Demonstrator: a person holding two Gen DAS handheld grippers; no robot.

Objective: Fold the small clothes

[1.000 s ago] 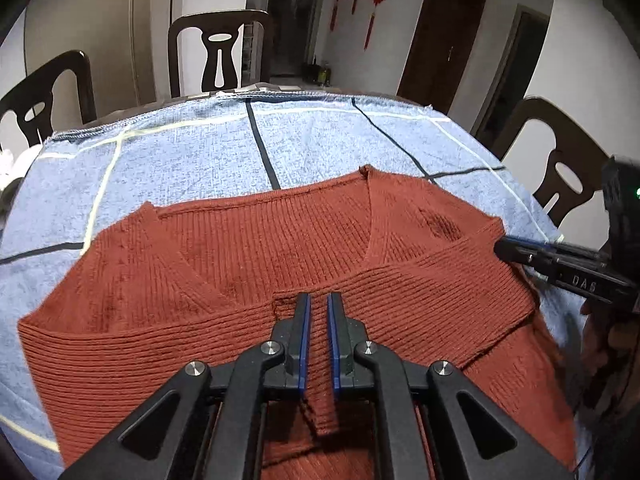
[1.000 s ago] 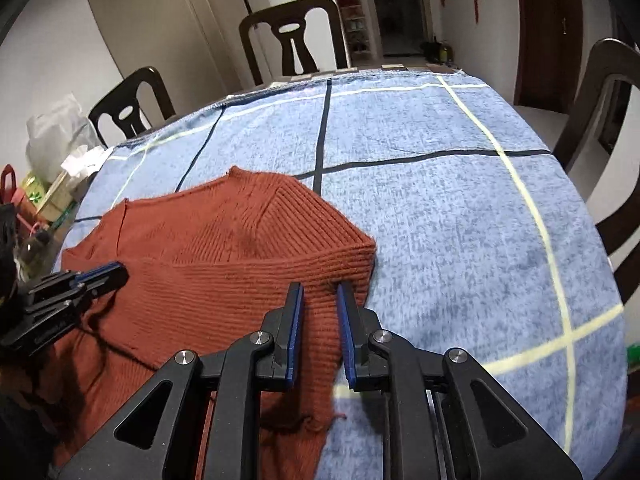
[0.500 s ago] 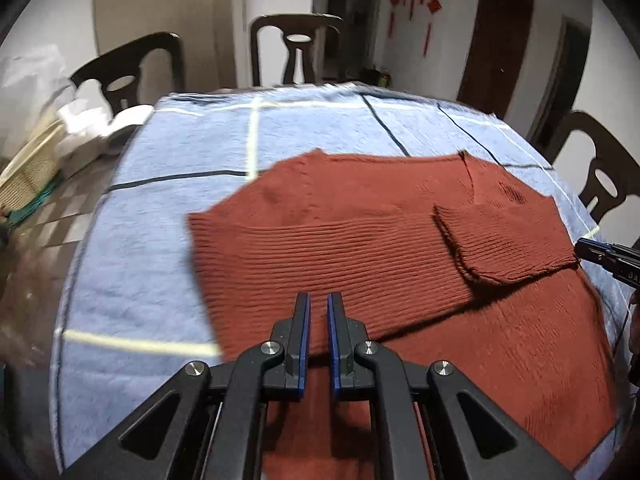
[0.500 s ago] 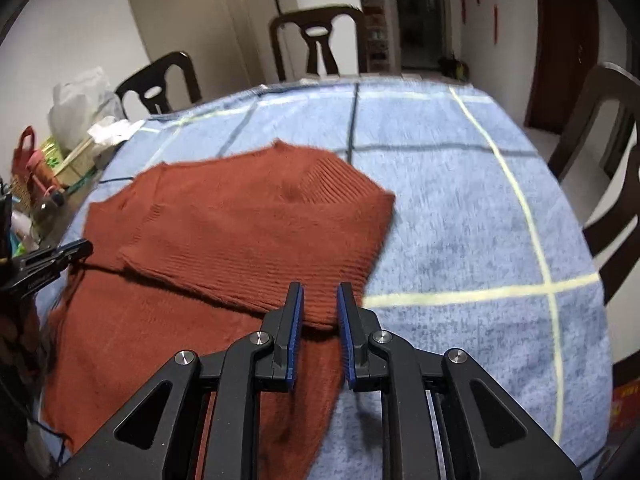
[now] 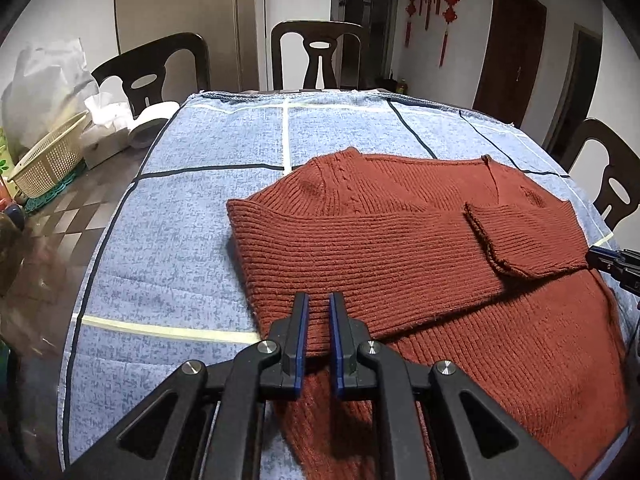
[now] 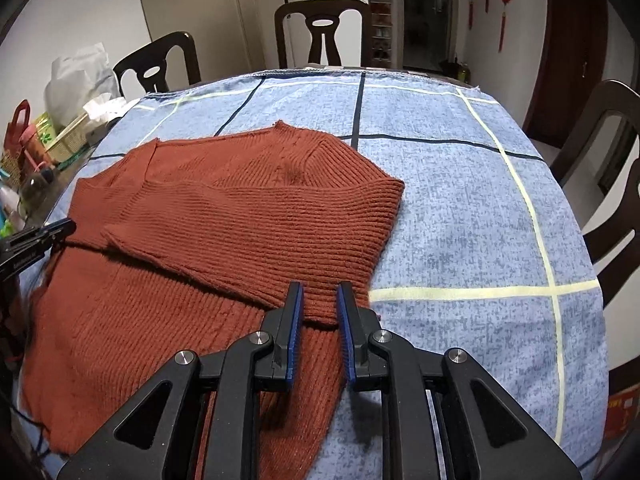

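Sleeves now folded across sweater (image 5: 400,248) | left claw (image 5: 318,312) opening (sleeve between) | right claw (image 6: 318,300) pinching fold

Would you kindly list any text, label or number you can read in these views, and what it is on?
None can be read.
Left gripper, jaws opening with the sweater between them: pale side lettering, too blurred.
Orange box at the lower right: print too small.

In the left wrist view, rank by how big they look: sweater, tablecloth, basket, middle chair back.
1. tablecloth
2. sweater
3 and 4. middle chair back and basket: these look similar. The basket is cut off at the picture's edge and the chair stands farther away, so I won't rank them.
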